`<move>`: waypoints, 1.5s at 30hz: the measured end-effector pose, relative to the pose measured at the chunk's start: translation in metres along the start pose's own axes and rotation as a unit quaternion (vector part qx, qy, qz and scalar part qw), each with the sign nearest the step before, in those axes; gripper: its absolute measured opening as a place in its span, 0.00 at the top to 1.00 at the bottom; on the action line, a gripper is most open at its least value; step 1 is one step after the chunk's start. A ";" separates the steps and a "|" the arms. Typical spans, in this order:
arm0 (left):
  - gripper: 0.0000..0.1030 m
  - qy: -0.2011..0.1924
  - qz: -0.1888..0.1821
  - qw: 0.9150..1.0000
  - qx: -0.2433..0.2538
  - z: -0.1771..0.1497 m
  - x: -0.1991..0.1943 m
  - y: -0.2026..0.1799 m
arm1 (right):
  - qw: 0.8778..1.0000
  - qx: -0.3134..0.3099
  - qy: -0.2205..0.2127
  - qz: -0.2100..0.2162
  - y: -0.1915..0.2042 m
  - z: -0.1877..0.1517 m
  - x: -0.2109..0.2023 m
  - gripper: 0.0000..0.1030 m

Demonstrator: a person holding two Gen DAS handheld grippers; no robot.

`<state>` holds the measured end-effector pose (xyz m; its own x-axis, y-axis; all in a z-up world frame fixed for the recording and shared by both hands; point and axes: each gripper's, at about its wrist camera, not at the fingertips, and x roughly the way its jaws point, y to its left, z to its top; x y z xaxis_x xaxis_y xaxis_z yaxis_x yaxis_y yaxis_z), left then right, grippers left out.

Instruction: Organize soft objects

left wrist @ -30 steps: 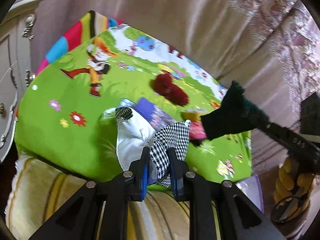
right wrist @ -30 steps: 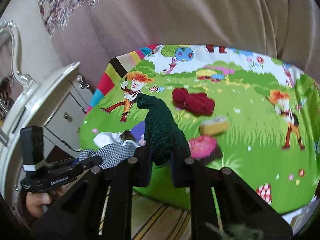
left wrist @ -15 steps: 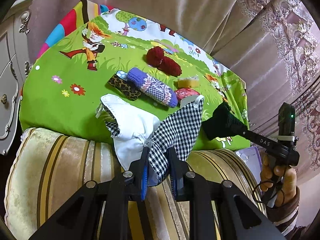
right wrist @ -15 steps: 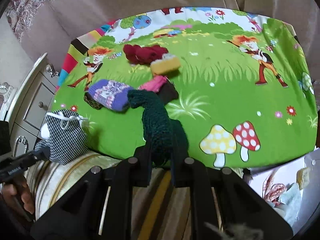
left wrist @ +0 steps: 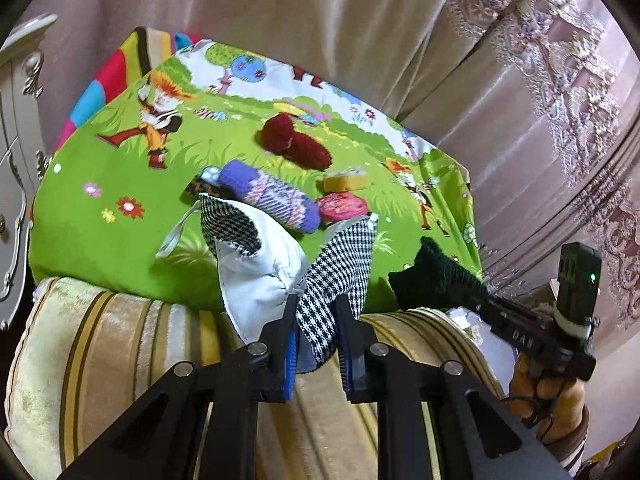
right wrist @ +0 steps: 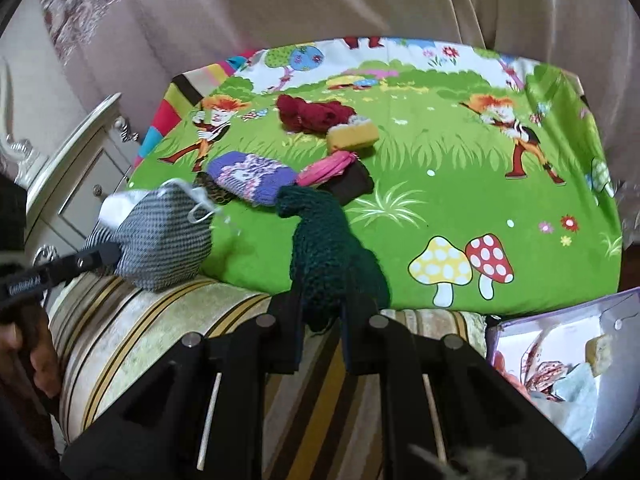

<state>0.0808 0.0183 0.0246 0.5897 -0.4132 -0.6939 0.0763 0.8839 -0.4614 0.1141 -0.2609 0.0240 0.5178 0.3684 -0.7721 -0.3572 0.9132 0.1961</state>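
Both grippers moved back toward the bed. My left gripper (left wrist: 316, 328) is clamped on the checked pouch (left wrist: 336, 276), lifted clear over the bed edge. My right gripper (right wrist: 320, 320) is closed on the green knit (right wrist: 324, 252), kept apart so they don't tangle.

knit pile (right wrist: 256, 178) crowding sheet's left, mushroom corner (right wrist: 460, 264) open

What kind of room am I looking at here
Most likely a home bedroom: a bed-like surface under a cartoon-print green sheet, heavy beige curtains behind it, and an ornate white dresser alongside. A striped cushion lies at the near edge.
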 end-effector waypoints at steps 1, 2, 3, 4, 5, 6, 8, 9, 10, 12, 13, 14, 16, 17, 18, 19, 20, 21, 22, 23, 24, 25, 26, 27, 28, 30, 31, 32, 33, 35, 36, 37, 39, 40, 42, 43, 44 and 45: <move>0.83 0.000 -0.002 1.000 0.005 0.001 0.000 -0.005 | 1.000 -0.004 -0.002 0.001 0.003 -0.002 -0.002 0.83; 0.83 -0.001 -0.003 1.000 0.008 0.002 0.000 -0.008 | 1.000 -0.009 -0.004 0.002 0.006 -0.004 -0.003 0.83; 0.83 -0.002 -0.004 1.000 0.013 0.002 -0.001 -0.012 | 1.000 -0.012 -0.007 0.003 0.010 -0.005 -0.005 0.83; 0.83 -0.003 -0.005 1.000 0.018 0.003 -0.001 -0.016 | 1.000 -0.016 -0.010 0.004 0.013 -0.005 -0.007 0.83; 0.83 -0.005 -0.007 1.000 0.023 0.004 -0.002 -0.020 | 1.000 -0.021 -0.016 0.003 0.017 -0.006 -0.011 0.83; 0.83 -0.007 -0.007 1.000 0.027 0.005 -0.003 -0.023 | 0.999 -0.026 -0.022 0.003 0.020 -0.006 -0.014 0.83; 0.83 -0.006 -0.003 0.999 0.034 0.007 -0.002 -0.030 | 0.999 -0.032 -0.032 0.008 0.027 -0.008 -0.019 0.83; 0.83 -0.005 -0.002 0.999 0.036 0.008 -0.002 -0.033 | 0.999 -0.033 -0.035 0.014 0.030 -0.009 -0.021 0.83; 0.83 -0.005 -0.002 0.999 0.037 0.009 -0.002 -0.036 | 0.999 -0.035 -0.037 0.018 0.034 -0.010 -0.022 0.83; 0.83 -0.007 0.002 0.999 0.045 0.012 -0.002 -0.045 | 0.998 -0.042 -0.044 0.027 0.041 -0.012 -0.026 0.83; 0.84 -0.008 0.003 0.999 0.048 0.013 -0.002 -0.049 | 0.997 -0.043 -0.048 0.032 0.042 -0.013 -0.029 0.83; 0.84 -0.008 0.003 0.999 0.051 0.014 -0.002 -0.053 | 0.997 -0.043 -0.052 0.034 0.042 -0.013 -0.031 0.83; 0.84 -0.009 0.002 0.998 0.058 0.015 -0.002 -0.062 | 0.997 -0.040 -0.061 0.038 0.041 -0.013 -0.037 0.83; 0.84 -0.011 0.003 0.998 0.062 0.016 -0.002 -0.067 | 0.996 -0.038 -0.065 0.039 0.039 -0.012 -0.040 0.83; 0.84 -0.011 0.002 0.998 0.065 0.016 -0.002 -0.070 | 0.996 -0.035 -0.070 0.040 0.037 -0.012 -0.044 0.83; 0.84 -0.011 0.002 0.998 0.067 0.017 -0.001 -0.074 | 0.996 -0.030 -0.074 0.039 0.033 -0.012 -0.047 0.83; 0.85 -0.012 0.001 0.997 0.071 0.017 -0.001 -0.078 | 0.996 -0.026 -0.077 0.039 0.030 -0.012 -0.050 0.83; 0.85 -0.012 0.001 0.997 0.075 0.018 -0.001 -0.083 | 0.996 -0.020 -0.082 0.039 0.026 -0.011 -0.054 0.83; 0.85 -0.013 0.000 0.997 0.078 0.019 -0.001 -0.086 | 0.995 -0.017 -0.086 0.039 0.024 -0.011 -0.057 0.83; 0.86 -0.013 -0.001 0.997 0.082 0.020 0.000 -0.091 | 0.995 -0.013 -0.091 0.038 0.020 -0.011 -0.061 0.83; 0.86 -0.013 -0.002 0.996 0.085 0.020 0.000 -0.094 | 0.995 -0.010 -0.095 0.037 0.017 -0.012 -0.065 0.83; 0.87 -0.013 -0.004 0.996 0.087 0.021 0.000 -0.097 | 0.994 -0.007 -0.099 0.036 0.015 -0.011 -0.068 0.83; 0.87 -0.014 -0.008 0.996 0.089 0.022 0.001 -0.101 | 0.994 -0.004 -0.103 0.034 0.012 -0.012 -0.072 0.83; 0.88 -0.014 -0.010 0.996 0.091 0.022 0.001 -0.104 | 0.994 0.000 -0.106 0.031 0.008 -0.012 -0.075 0.83; 0.88 -0.014 -0.014 0.996 0.092 0.022 0.002 -0.107 | 0.994 0.004 -0.109 0.028 0.003 -0.012 -0.079 0.83; 0.88 -0.013 -0.021 0.995 0.099 0.023 0.004 -0.115 | 0.993 0.012 -0.115 0.020 -0.006 -0.012 -0.085 0.83; 0.88 -0.014 -0.023 0.994 0.104 0.024 0.005 -0.119 | 0.993 0.019 -0.119 0.014 -0.013 -0.012 -0.089 0.83; 0.88 -0.015 -0.025 0.994 0.106 0.024 0.005 -0.123 | 0.992 0.024 -0.121 0.008 -0.018 -0.012 -0.092 0.83; 0.88 -0.015 -0.029 0.994 0.106 0.025 0.006 -0.125 | 0.992 0.029 -0.124 0.000 -0.025 -0.013 -0.096 0.83; 0.88 -0.017 -0.035 0.993 0.110 0.026 0.006 -0.131 | 0.991 0.041 -0.129 -0.015 -0.039 -0.015 -0.103 0.83; 0.88 -0.018 -0.038 0.993 0.112 0.026 0.006 -0.133 | 0.990 0.049 -0.131 -0.023 -0.048 -0.017 -0.107 0.83; 0.88 -0.018 -0.041 0.992 0.115 0.025 0.006 -0.135 | 0.989 0.057 -0.131 -0.029 -0.056 -0.018 -0.110 0.83; 0.88 -0.016 -0.046 0.992 0.118 0.024 0.006 -0.139 | 0.987 0.073 -0.134 -0.048 -0.073 -0.022 -0.118 0.83; 0.88 -0.014 -0.048 0.992 0.119 0.023 0.007 -0.141 | 0.986 0.079 -0.136 -0.058 -0.081 -0.023 -0.122 0.83; 0.88 -0.011 -0.054 0.991 0.123 0.022 0.010 -0.145 | 0.984 0.094 -0.136 -0.072 -0.096 -0.027 -0.129 0.83; 0.88 -0.008 -0.058 0.990 0.125 0.021 0.011 -0.148 | 0.983 0.100 -0.135 -0.079 -0.103 -0.030 -0.132 0.83; 0.88 -0.004 -0.064 0.990 0.128 0.020 0.013 -0.151 | 0.982 0.105 -0.134 -0.085 -0.108 -0.032 -0.133 0.83; 0.88 -0.002 -0.068 0.989 0.130 0.019 0.014 -0.154 | 0.981 0.110 -0.132 -0.092 -0.115 -0.035 -0.135 0.83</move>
<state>0.0926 -0.1193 0.0960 0.5634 -0.5319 -0.6322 0.3592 0.8468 -0.3923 0.0583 -0.4215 0.0847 0.7515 0.1991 -0.6289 -0.0767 0.9733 0.2165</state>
